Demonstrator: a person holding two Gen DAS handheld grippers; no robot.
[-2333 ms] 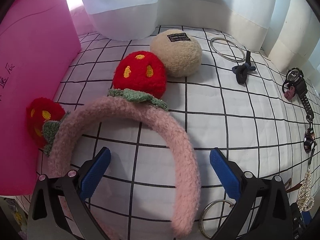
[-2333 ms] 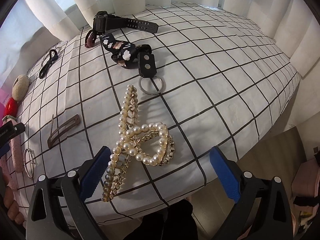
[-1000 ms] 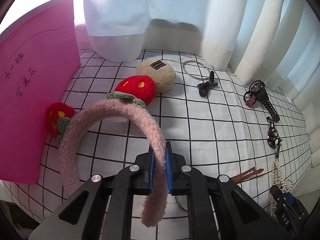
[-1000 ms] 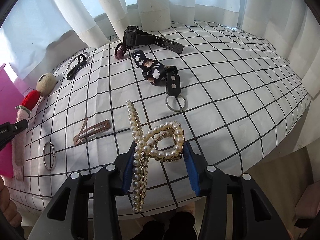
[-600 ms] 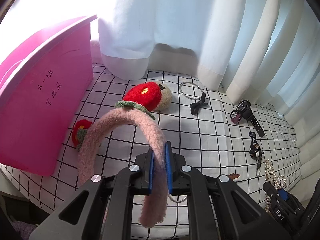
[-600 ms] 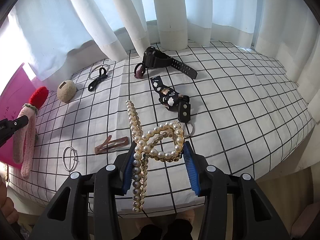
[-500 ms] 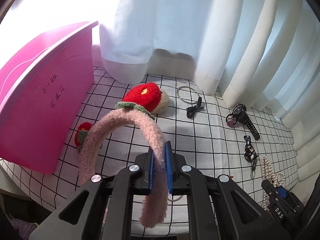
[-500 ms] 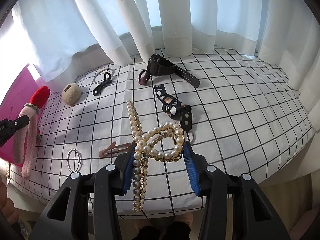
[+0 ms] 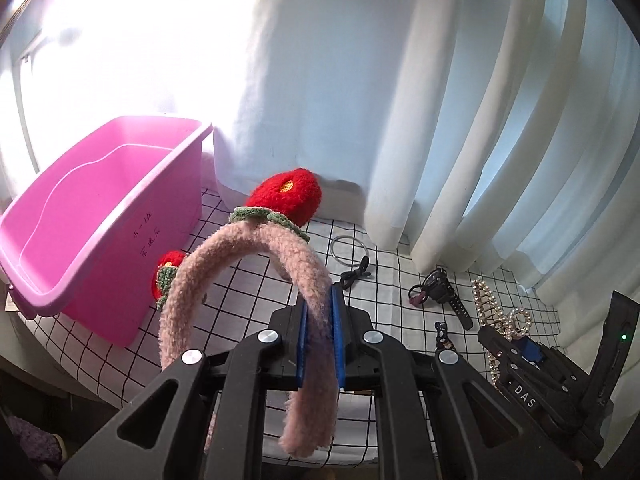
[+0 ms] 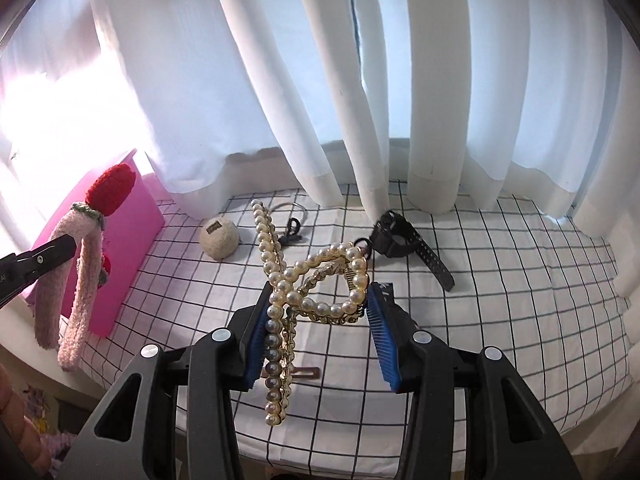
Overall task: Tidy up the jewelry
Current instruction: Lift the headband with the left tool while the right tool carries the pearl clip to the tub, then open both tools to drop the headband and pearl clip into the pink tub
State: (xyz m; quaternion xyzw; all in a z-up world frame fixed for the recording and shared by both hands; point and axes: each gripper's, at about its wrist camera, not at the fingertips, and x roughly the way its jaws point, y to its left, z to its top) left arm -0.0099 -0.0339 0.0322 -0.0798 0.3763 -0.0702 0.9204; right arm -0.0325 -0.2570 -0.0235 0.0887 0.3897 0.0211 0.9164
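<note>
"DAS" marks right tool (image 9: pixel 520 350), clamped on pearl clip (image 10: pixel 316 280); left tool (image 9: pixel 319 338) pinches headband (image 9: pixel 248 256).

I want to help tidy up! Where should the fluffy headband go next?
Probably swing the left claw over the pink bin and let go: the headband is clamped and lifted off the table, and the bin sits open just to its left.
</note>
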